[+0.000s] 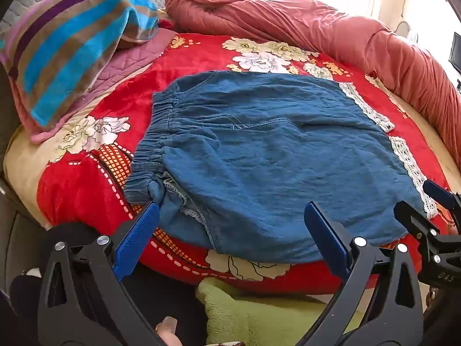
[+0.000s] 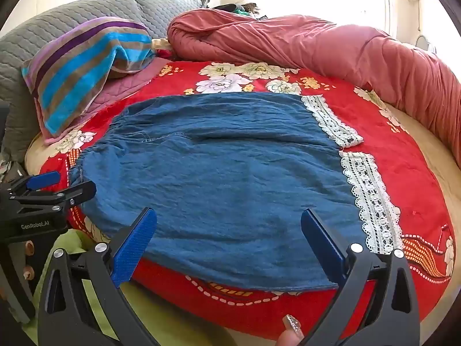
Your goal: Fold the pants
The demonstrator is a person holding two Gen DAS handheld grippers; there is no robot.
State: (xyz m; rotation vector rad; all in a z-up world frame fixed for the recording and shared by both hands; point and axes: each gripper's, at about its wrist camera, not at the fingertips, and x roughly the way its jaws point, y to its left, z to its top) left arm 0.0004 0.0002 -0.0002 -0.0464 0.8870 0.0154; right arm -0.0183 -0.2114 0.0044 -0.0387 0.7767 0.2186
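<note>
Blue pants (image 2: 219,170) are lying flat on the red floral blanket (image 2: 397,155), near its front edge. Left gripper (image 1: 232,222) and right gripper (image 2: 229,227) are both hovering with jaws apart, holding nothing.

I see one pair of blue pants (image 2: 219,173), two lace cuffs (image 2: 371,201), one stripy towel (image 2: 83,72), one pink quilt (image 2: 317,46), one red flower blanket (image 2: 403,173) and two grippers, left (image 1: 232,230) and right (image 2: 229,236).

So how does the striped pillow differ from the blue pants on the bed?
The striped pillow is plump and propped at the head of the bed; the blue pants lie spread flat mid-bed. The pillow carries blue, brown and purple stripes; the pants are plain blue with white lace cuffs. Both rest on the red floral bedspread, untouched by either gripper.
</note>
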